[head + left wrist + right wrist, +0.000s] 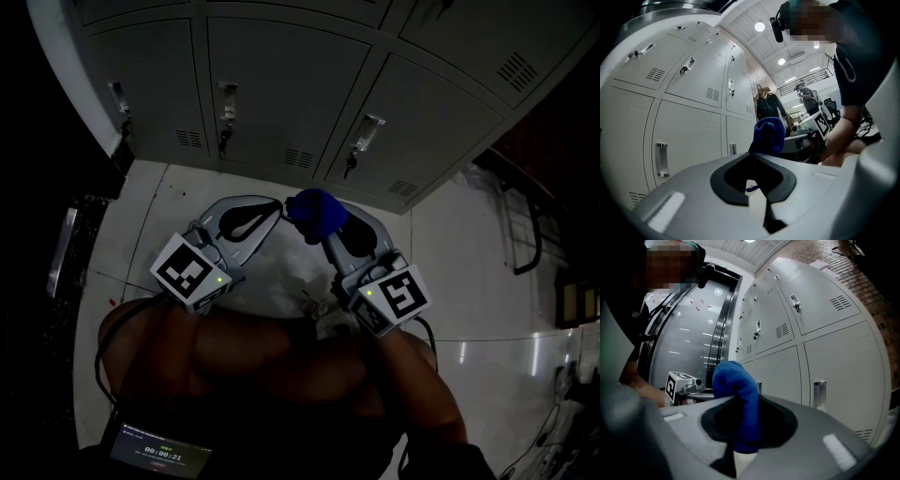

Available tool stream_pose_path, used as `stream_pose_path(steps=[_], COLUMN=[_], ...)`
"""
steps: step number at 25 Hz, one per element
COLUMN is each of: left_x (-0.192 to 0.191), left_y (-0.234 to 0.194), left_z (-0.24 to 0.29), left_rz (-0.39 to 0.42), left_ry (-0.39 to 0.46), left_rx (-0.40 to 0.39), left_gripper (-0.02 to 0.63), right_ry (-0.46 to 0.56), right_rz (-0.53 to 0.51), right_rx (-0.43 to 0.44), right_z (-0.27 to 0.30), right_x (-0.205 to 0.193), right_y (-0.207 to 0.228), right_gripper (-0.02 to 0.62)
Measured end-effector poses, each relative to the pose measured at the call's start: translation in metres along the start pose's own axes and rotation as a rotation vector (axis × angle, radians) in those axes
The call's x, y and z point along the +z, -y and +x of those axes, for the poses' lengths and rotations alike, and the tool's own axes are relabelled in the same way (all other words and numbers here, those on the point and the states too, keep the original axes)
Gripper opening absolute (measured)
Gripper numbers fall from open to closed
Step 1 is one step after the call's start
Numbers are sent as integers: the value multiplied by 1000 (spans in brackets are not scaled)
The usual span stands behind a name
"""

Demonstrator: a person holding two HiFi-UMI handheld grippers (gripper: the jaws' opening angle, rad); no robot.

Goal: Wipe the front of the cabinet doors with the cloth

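A blue cloth [317,214] is clamped in my right gripper [321,223], whose jaws are shut on it; it bulges out past them as a rounded wad [739,399]. My left gripper [275,207] hangs just left of the cloth, jaws shut with nothing between them [754,164]. From the left gripper view the cloth [768,135] shows just beyond the jaw tips. The grey cabinet doors [281,89] stand ahead of both grippers, with a gap between them and the cloth.
Each door carries a metal handle [366,133] with a key lock and small vent slots [299,157]. A pale tiled floor [450,272] runs below the cabinets. A dark metal frame [530,225] stands at the right. People and desks [806,101] are far behind.
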State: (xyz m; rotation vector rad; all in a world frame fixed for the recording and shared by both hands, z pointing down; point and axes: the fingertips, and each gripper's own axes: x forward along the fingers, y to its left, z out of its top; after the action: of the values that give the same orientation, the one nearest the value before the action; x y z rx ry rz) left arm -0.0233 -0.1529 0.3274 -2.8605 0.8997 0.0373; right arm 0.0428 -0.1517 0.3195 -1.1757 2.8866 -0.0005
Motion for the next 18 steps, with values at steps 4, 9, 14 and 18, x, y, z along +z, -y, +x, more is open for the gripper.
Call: stream_pose_path(steps=[4, 9, 14, 18], left_x=[2, 0, 1, 1], left_y=[3, 1, 2, 1], left_z=[0, 0, 0, 0], left_rz=[-12, -1, -3, 1], left_ry=[-3, -3, 1, 7], left_rx=[-6, 2, -5, -3], left_gripper=[6, 6, 6, 6], right_ry=[-3, -1, -3, -2], right_rz=[6, 9, 14, 16], right_rx=[-3, -7, -13, -15], right_z=[0, -1, -1, -1], right_x=[-1, -1, -2, -2], right_y=[1, 2, 3, 3], right_gripper=[75, 75, 75, 77])
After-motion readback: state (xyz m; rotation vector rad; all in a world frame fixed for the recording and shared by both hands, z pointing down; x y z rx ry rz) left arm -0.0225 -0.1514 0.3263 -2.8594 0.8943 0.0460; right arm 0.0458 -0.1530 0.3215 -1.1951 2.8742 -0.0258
